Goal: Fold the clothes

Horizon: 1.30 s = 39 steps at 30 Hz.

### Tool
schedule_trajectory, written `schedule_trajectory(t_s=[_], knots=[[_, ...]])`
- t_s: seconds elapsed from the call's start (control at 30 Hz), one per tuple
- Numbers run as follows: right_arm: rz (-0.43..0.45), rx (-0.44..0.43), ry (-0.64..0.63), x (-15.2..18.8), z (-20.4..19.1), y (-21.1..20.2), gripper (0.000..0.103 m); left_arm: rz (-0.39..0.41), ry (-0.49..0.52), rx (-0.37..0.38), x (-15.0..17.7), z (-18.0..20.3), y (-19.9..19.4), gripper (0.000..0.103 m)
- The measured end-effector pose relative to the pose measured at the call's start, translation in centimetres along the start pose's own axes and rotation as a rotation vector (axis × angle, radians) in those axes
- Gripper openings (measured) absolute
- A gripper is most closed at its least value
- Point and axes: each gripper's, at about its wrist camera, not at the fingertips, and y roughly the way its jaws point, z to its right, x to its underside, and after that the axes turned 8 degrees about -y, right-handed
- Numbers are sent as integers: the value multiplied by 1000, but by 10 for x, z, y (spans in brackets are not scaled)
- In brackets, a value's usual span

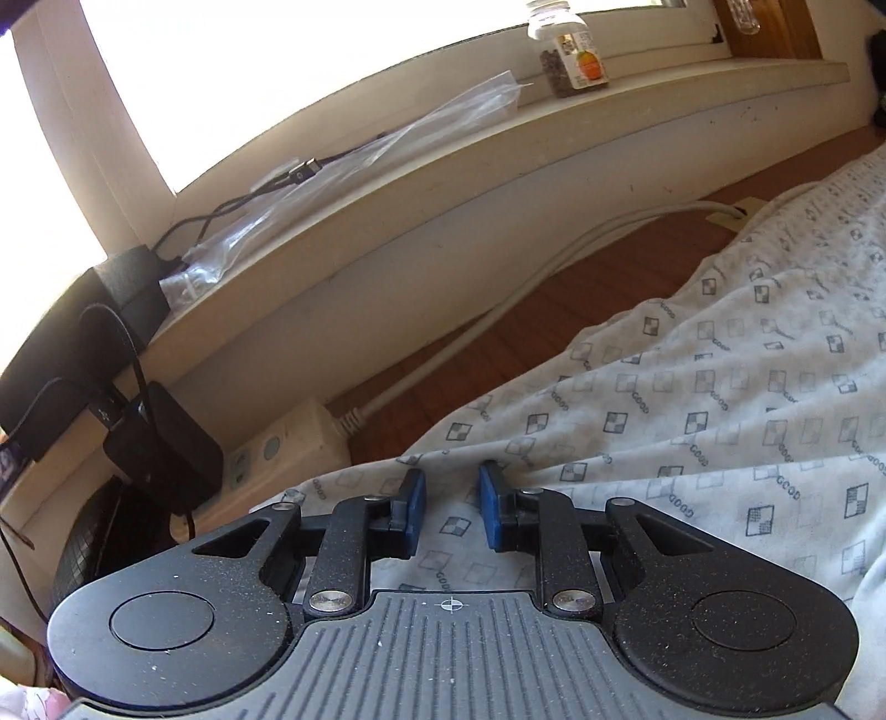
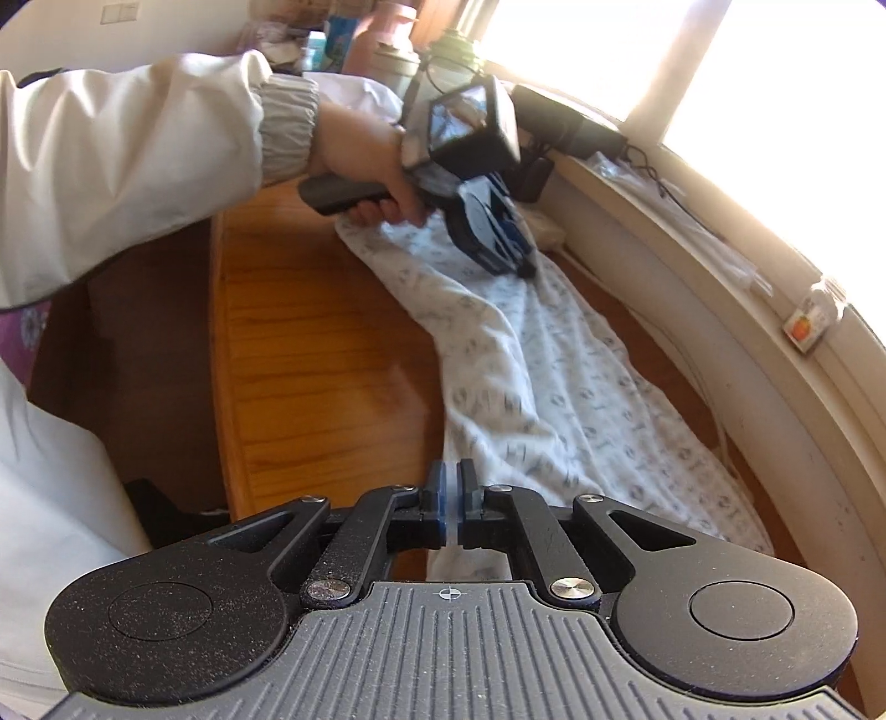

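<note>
A white garment (image 1: 692,387) printed with small grey squares lies stretched in a long strip (image 2: 526,360) across the wooden table (image 2: 304,360). My left gripper (image 1: 453,498) sits low over its far end, blue pads apart, cloth lying under and between them but not pressed. From the right wrist view, that left gripper (image 2: 523,266) rests its tips on the cloth, held by a hand (image 2: 360,166) in a pale sleeve. My right gripper (image 2: 454,498) is shut at the near end, with a thin white edge of the garment pinched between its pads.
A windowsill (image 1: 387,183) runs along the table's far side, holding a plastic bag (image 1: 360,160), cables and a bottle (image 1: 565,50). A white power strip (image 1: 288,443) with a black adapter (image 1: 160,437) and a white cable (image 1: 498,310) lie by the cloth.
</note>
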Motion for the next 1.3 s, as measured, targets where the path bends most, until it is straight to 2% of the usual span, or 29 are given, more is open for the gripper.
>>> schedule_trajectory(t_s=[0.07,0.3,0.4,0.5,0.67,0.7,0.77,0.9,1.0,1.07,1.13,1.3], knots=[[2,7,-17,-4,-8,-1,5,19,1,-12,3,2,0,22],[-30,-25,-24,-12,-16,29,6,17,-61,36,4,-8,0,22],[-52,-2,5,-6,-11,39,15,16,-67,44,4,-9,1,22],[-75,5,27,2,-4,45,18,18,-67,48,4,-9,0,22],[-82,-26,75,8,4,49,16,20,-69,51,5,-10,0,22],[-83,-27,74,8,4,50,5,21,-66,49,5,-10,0,22],[-85,-30,72,8,4,51,3,21,-61,46,5,-9,0,22],[6,-62,154,4,12,26,2,14,-42,42,4,-8,1,22],[62,-97,168,-6,10,-7,2,9,-3,36,3,-5,2,22],[72,-155,156,-10,2,-20,2,3,4,36,2,-6,3,22],[47,-153,92,-14,-16,-23,2,4,2,37,2,-6,4,22],[23,-213,86,-8,-36,-20,2,-1,-6,57,1,-10,5,22]])
